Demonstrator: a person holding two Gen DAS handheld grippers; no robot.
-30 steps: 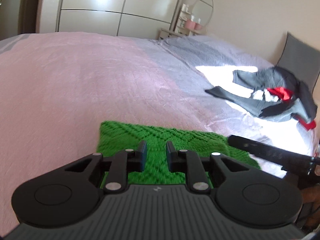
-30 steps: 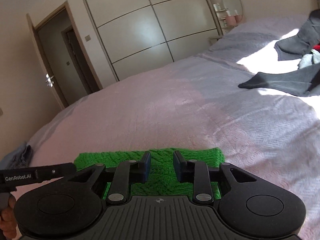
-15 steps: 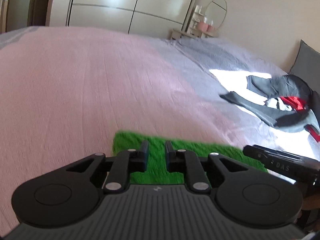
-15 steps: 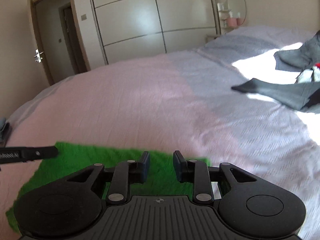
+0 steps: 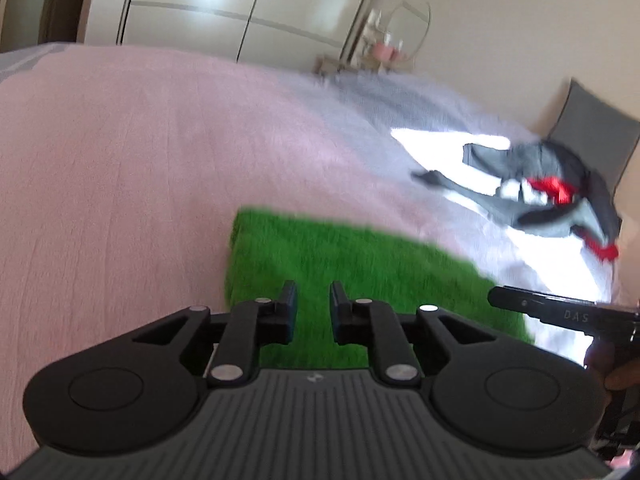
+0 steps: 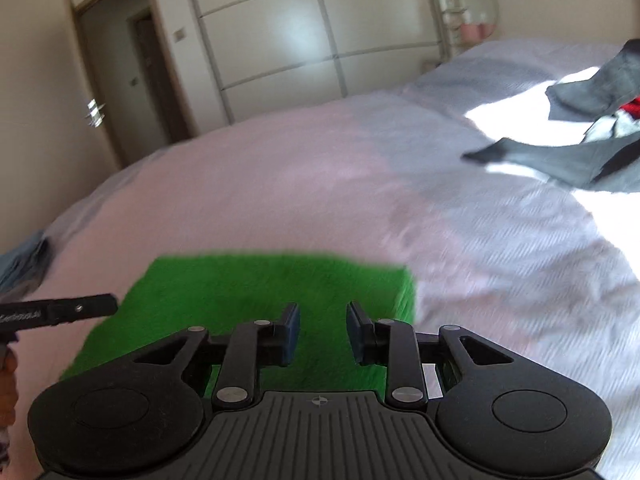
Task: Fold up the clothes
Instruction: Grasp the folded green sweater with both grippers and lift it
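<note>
A folded bright green knit garment point(image 5: 344, 264) lies flat on the pink bedspread point(image 5: 120, 152); it also shows in the right wrist view point(image 6: 256, 292). My left gripper point(image 5: 312, 308) hovers over its near left part, jaws apart and empty. My right gripper point(image 6: 322, 328) hovers over its near right part, jaws apart and empty. Each gripper's side shows in the other's view: the right gripper's dark body point(image 5: 560, 312) at the right edge of the left wrist view, and the left gripper's dark body point(image 6: 60, 310) at the left edge of the right wrist view. Both views are blurred.
A heap of grey, white and red clothes point(image 5: 552, 192) lies in sunlight at the far right of the bed, also in the right wrist view point(image 6: 592, 136). A grey pillow point(image 5: 596, 128) leans on the wall. Wardrobe doors point(image 6: 320, 36) and a doorway point(image 6: 132, 80) stand beyond the bed.
Both grippers have shifted over the green garment, and more of it shows ahead of the fingers than half a second ago. The jaws stay apart and the garment lies still.
</note>
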